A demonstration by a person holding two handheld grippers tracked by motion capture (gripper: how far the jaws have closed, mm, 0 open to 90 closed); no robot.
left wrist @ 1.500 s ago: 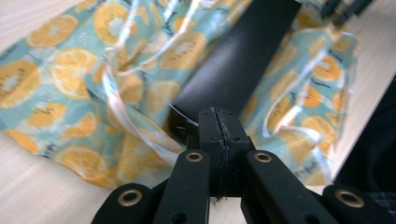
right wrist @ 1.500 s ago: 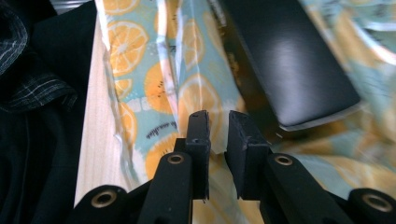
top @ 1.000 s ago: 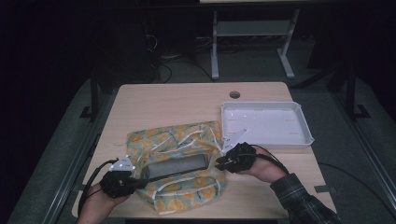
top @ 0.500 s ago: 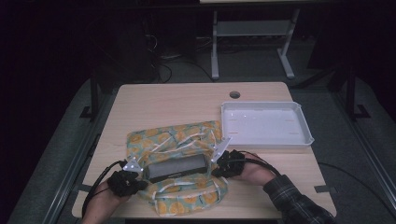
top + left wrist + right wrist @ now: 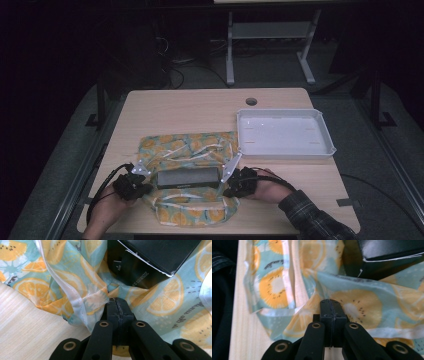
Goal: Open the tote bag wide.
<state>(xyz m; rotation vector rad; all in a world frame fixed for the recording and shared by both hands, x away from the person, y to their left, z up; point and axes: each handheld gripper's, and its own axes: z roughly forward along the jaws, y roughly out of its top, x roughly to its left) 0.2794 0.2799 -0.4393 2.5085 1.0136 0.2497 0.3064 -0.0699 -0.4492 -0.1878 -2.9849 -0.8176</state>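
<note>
A cloth printed with orange slices (image 5: 186, 146) lies spread on the front half of the wooden table (image 5: 190, 110). A long black box (image 5: 189, 177) rests across its middle. My left gripper (image 5: 146, 187) is at the box's left end; its jaws are shut on a gathered fold of the cloth (image 5: 62, 280) just below the box corner (image 5: 155, 257). My right gripper (image 5: 228, 188) is at the box's right end, shut on the cloth (image 5: 362, 305) beneath the box (image 5: 392, 252). In both gripper views the jaws (image 5: 118, 305) (image 5: 330, 305) meet with fabric bunched at their tips.
A white empty tray (image 5: 285, 152) stands on the right of the table, just behind the right hand. A round cable hole (image 5: 251, 101) is near the back edge. The table's front edge runs close under both hands. Table legs and cables lie on the dark floor behind.
Both hands have sunk and drawn toward the front edge. The cloth, bunched up around the box a second ago, now lies flatter and wider, with the box's top showing.
</note>
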